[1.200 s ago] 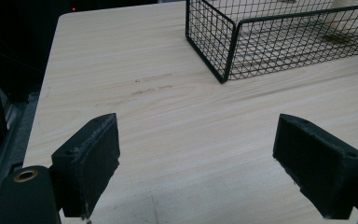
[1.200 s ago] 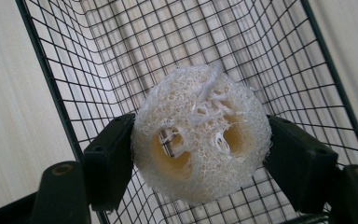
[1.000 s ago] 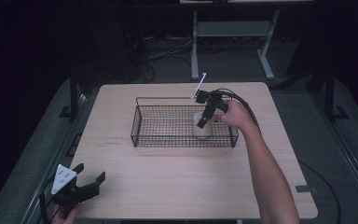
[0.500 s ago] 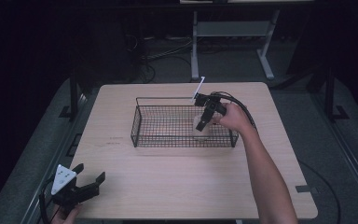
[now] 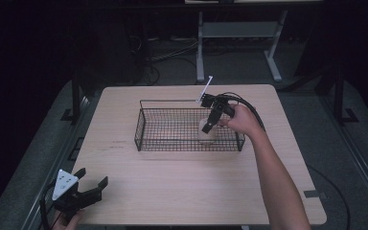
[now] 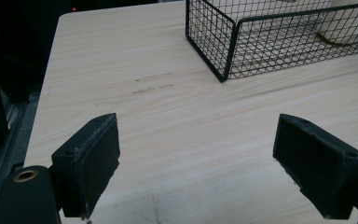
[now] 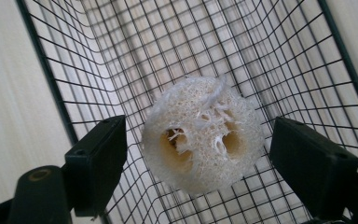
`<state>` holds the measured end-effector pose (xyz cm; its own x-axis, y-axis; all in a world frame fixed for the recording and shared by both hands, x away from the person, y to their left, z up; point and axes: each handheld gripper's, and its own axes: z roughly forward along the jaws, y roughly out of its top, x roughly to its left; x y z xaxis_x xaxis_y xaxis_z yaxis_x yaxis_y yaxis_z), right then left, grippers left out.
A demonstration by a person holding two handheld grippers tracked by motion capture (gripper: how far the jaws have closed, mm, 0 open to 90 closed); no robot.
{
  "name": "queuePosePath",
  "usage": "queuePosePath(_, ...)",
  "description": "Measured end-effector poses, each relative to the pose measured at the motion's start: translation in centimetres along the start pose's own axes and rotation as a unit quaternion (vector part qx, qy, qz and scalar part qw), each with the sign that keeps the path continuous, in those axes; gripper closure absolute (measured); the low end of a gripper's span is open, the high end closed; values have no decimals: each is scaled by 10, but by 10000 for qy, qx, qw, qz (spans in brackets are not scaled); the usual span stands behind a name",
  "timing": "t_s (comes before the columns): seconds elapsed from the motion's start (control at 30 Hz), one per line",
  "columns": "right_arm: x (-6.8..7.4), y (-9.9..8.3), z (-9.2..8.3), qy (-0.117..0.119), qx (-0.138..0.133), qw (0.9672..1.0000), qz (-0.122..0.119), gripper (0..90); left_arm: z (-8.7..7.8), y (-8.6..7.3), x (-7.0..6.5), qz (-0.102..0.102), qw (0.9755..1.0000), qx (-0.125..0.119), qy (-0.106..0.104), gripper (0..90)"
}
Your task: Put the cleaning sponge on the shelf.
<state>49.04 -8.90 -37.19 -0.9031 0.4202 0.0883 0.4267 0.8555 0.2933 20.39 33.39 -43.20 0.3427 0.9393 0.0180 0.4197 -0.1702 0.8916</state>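
Over at the basket's (image 5: 189,125) 3 o'clock end, a loofah (image 7: 203,135) is straddled by the right gripper (image 7: 198,154), fingers spread, nothing clamped yet. If it's squeezed off-centre, mesh could get snagged. Left gripper (image 6: 209,163) is parked open at the desk's (image 5: 172,191) 7 o'clock corner.

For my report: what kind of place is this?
Probably a lab or recording studio, not a home: a lone wooden table in a dark room, cables on the floor, a metal stand behind.
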Motion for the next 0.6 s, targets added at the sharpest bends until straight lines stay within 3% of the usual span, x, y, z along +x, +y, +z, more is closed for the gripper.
queuePosePath(0.23,1,-4,-14,-19,-173,9998,26,180,2,0,-2,30,10000,27,-19,138)
queuePosePath(0.6,0,-6,-14,-6,-189,9998,45,172,1,0,-1,35,10000,11,-2,138)
